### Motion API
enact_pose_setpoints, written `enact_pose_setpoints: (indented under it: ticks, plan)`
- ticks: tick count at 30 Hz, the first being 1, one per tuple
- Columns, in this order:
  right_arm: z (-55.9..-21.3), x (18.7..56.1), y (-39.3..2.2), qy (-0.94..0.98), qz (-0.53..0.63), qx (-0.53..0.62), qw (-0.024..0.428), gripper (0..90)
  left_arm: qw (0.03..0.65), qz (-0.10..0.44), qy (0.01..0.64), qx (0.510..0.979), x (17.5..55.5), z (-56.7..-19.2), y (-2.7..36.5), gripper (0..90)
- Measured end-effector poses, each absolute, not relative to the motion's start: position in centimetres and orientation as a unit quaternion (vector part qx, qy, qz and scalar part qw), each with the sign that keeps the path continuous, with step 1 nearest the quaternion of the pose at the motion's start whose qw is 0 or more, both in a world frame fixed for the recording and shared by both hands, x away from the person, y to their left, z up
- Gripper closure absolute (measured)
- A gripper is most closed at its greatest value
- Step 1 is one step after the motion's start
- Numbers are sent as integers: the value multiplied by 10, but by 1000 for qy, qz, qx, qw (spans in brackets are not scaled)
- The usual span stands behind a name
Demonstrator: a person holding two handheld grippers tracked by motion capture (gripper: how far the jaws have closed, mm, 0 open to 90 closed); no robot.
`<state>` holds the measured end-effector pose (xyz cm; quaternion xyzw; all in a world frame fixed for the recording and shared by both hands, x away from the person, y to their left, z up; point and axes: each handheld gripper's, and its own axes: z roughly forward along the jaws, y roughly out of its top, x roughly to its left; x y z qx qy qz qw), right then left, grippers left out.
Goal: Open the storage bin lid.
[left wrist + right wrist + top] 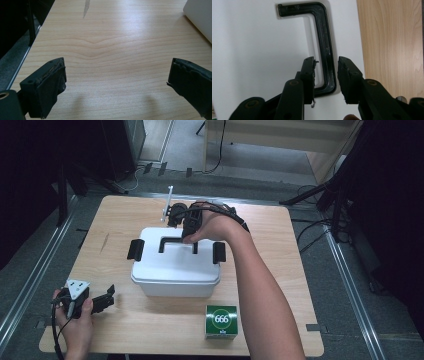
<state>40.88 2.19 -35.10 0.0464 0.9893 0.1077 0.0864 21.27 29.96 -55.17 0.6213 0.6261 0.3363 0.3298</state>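
1. I see the white box [175, 265] mid-table, its lid carrying a black folding handle [325, 47] that lies flat in a recess, with a black latch [135, 249] on one end and another latch [219, 252] on the other.
2. My right gripper [325, 72] points down at the lid, its jaws part-open and straddling one long bar of the handle; that bar runs up between them, and I can't tell whether either pad touches it.
3. The right hand [212, 226] reaches over the box from its far side.
4. My left gripper [115, 80] sits low over bare wooden table [105, 45], jaws wide apart with nothing between them; the box corner lies ahead, off to one jaw's side.
5. The left hand [75, 317] rests near the table's near corner.
6. A green carton [221, 321] marked 666 stands near the box, toward me.
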Motion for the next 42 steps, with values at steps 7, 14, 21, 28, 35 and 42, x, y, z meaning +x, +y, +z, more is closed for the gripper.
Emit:
enact_pose_setpoints:
  ticks: [7, 14, 21, 28, 35, 42]
  plan:
    - [-365, 417, 23, 991, 89, 34, 89, 752, 333, 334, 626, 622, 213, -552, 300, 25]
    - [-370, 418, 29, 992, 92, 19, 80, 750, 334, 334, 626, 621, 213, -552, 300, 25]
    - [-370, 418, 28, 992, 92, 22, 78, 744, 334, 333, 625, 622, 213, -552, 300, 25]
    - [-369, 409, 34, 991, 67, -17, 114, 779, 334, 330, 626, 622, 213, -552, 300, 25]
    - [-355, 405, 30, 990, 78, -25, 112, 774, 333, 329, 626, 624, 213, -552, 301, 25]
    - [-339, 396, 26, 990, 90, -26, 107, 785, 334, 328, 627, 622, 213, -552, 301, 25]
